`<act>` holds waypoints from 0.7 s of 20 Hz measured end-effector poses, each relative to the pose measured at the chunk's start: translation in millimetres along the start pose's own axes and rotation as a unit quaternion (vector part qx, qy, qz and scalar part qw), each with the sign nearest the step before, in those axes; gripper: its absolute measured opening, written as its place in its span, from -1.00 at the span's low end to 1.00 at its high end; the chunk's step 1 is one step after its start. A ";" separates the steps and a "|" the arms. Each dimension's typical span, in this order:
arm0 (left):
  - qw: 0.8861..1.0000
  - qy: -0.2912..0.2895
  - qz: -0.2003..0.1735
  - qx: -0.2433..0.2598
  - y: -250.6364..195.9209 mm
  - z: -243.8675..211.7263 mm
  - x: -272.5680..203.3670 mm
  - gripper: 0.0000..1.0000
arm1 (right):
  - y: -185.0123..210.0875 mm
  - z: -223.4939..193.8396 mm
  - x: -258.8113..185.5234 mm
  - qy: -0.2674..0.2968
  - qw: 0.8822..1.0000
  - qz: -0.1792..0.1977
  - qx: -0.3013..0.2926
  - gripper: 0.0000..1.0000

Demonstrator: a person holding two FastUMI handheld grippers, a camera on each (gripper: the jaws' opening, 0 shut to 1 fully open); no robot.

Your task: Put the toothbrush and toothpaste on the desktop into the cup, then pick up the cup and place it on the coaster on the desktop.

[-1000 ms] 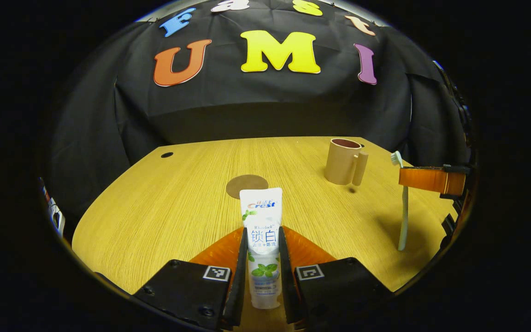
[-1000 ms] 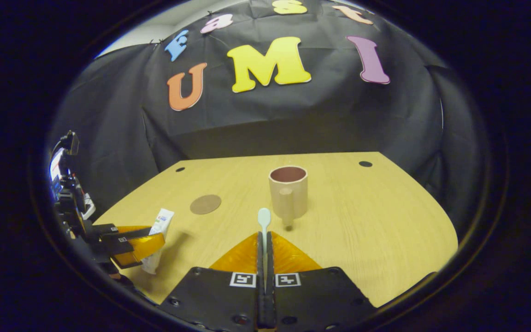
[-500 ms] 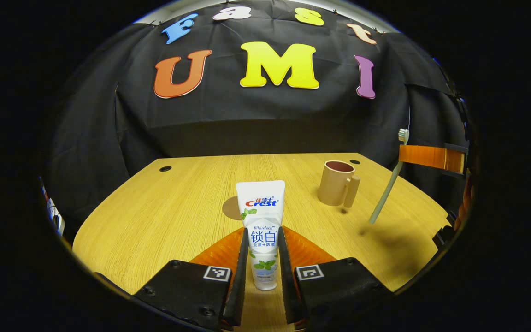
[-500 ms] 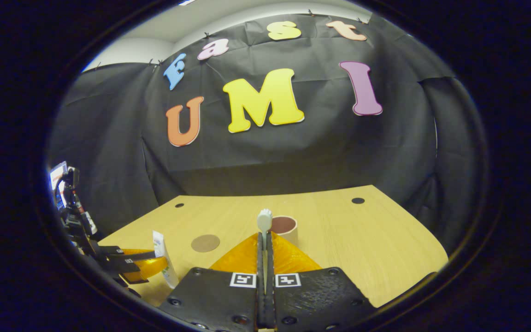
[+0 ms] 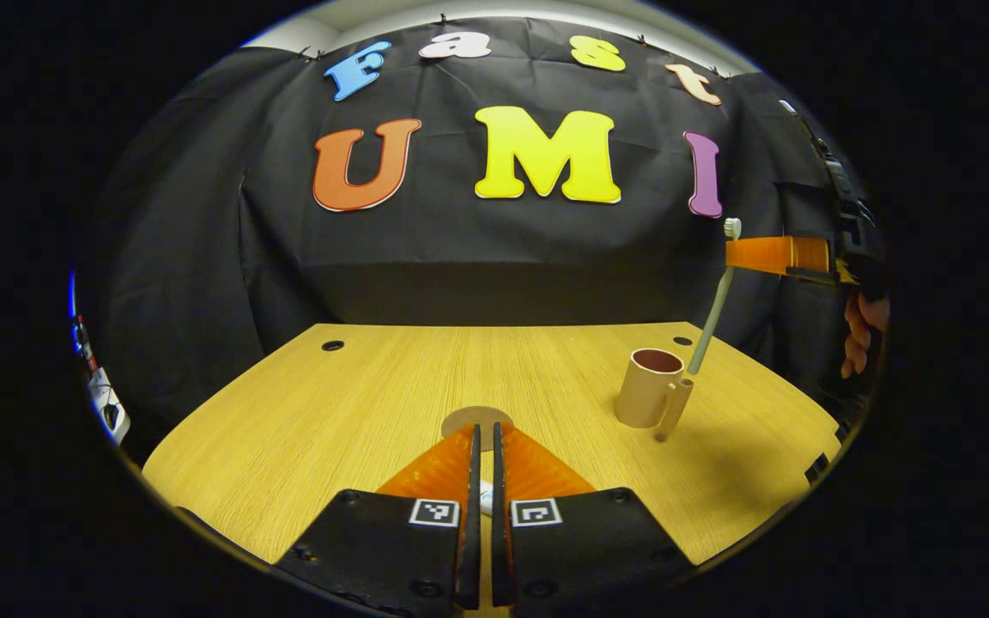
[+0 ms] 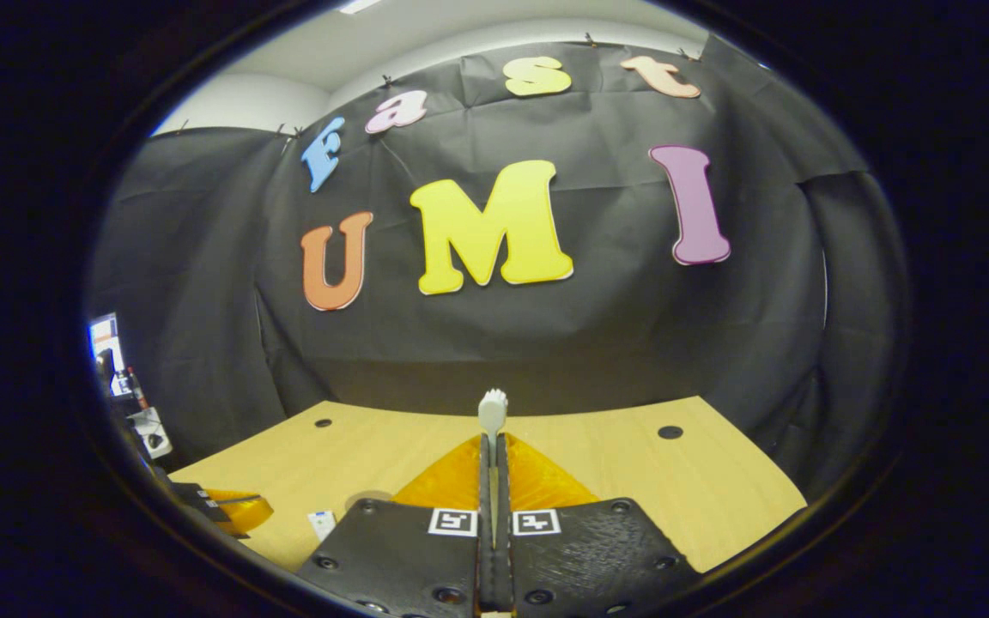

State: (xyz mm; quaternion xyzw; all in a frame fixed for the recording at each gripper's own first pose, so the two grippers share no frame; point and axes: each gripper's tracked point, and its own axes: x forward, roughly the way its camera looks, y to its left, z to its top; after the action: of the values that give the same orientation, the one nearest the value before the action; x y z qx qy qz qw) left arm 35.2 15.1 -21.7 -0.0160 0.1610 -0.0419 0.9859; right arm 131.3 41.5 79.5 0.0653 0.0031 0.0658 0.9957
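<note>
A pale wooden desktop (image 5: 357,429) with rounded corners stands before a black cloth wall.

Nearest, in the left gripper view, the left gripper (image 5: 482,446) points across the desk towards the far wall. Its fingers stand almost together, with only a thin gap. A small piece of the white toothpaste tube (image 5: 484,497) shows low between them; whether both fingers press on it cannot be told here. In the right gripper view the same tube (image 6: 320,524) appears at the near left, just beside the left gripper (image 6: 237,508), low over the wood.

Just beyond the left gripper's tips lies the flat, round, brown coaster (image 5: 469,419), bare and waiting for the cup.

To its right stands the tan plastic cup with a side handle (image 5: 651,398), upright, its mouth open upward to take both items.

Above the cup, at the far right, the right gripper (image 5: 733,253) is held by a hand (image 5: 857,330). It is clamped on the pale green toothbrush (image 5: 711,313) near the bristle end, so the handle hangs downward. The lower tip sits at the cup's far rim, apparently ready for lowering in. In the right gripper view, the fingers are pressed tight on the brush, bristles (image 6: 492,406) poking up beyond the tips (image 6: 492,445).
</note>
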 end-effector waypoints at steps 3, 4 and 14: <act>1.000 -0.005 0.009 -0.007 8.1 -3.0 -5.7 -0.19 | -0.1 2.8 23.1 -0.002 1.000 -0.007 -0.002 -0.99; 1.000 -0.004 0.014 -0.009 13.0 -5.5 -5.4 -0.07 | -1.1 0.3 30.0 0.000 1.000 -0.009 -0.004 -0.99; 0.993 0.095 0.031 -0.066 9.9 -61.1 13.0 0.83 | -2.8 -50.9 78.3 0.072 0.997 -0.015 -0.016 -0.99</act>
State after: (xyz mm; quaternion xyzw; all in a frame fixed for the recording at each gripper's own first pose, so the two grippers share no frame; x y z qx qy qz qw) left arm 28.7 22.8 -84.2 -0.0720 0.2567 -0.0023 0.9638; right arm 208.5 55.7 28.9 0.0448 0.0748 0.0558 0.9946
